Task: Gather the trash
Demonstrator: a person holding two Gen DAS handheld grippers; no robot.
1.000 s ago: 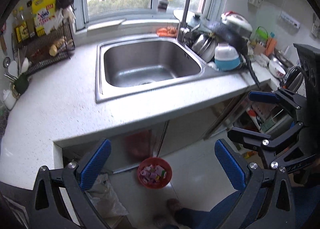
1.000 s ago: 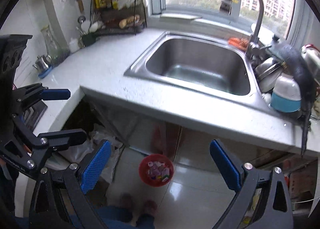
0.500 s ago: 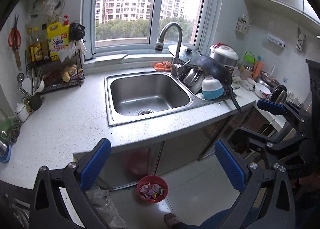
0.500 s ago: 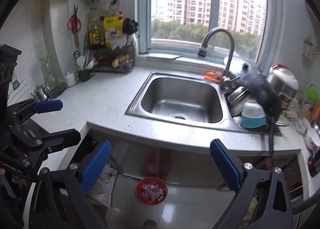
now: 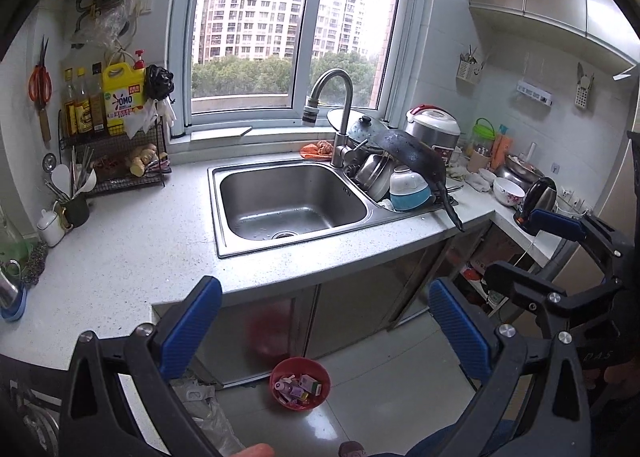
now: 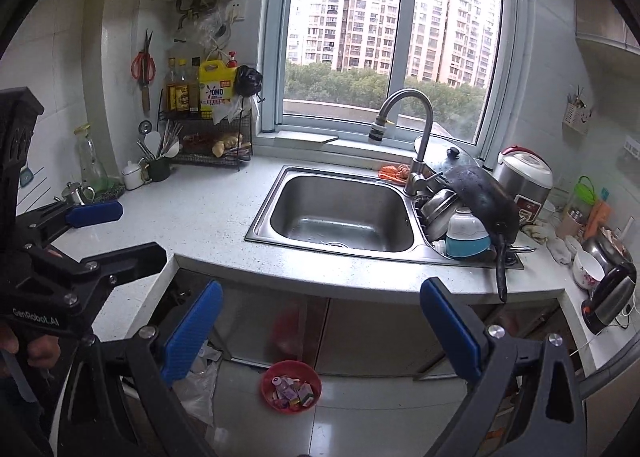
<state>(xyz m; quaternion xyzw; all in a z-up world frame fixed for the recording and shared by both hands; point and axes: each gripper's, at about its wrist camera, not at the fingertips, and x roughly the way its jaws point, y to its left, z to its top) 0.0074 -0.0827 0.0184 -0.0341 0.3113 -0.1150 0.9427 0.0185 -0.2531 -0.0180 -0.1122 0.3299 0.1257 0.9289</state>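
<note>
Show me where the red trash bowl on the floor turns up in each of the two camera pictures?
Left wrist view: the red bowl sits low and central, on the floor between the open blue fingers.
Right wrist view: the bowl is again low, left of centre, on the floor before the cabinets.
Shared landmark: the sink lies above it in both.

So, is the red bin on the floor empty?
No, the red bin on the floor holds small packets and a little bottle.

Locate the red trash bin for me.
In both wrist views the red trash bin stands low and central on the tiled floor, in front of the cabinet doors below the sink, with packaging inside.
</note>
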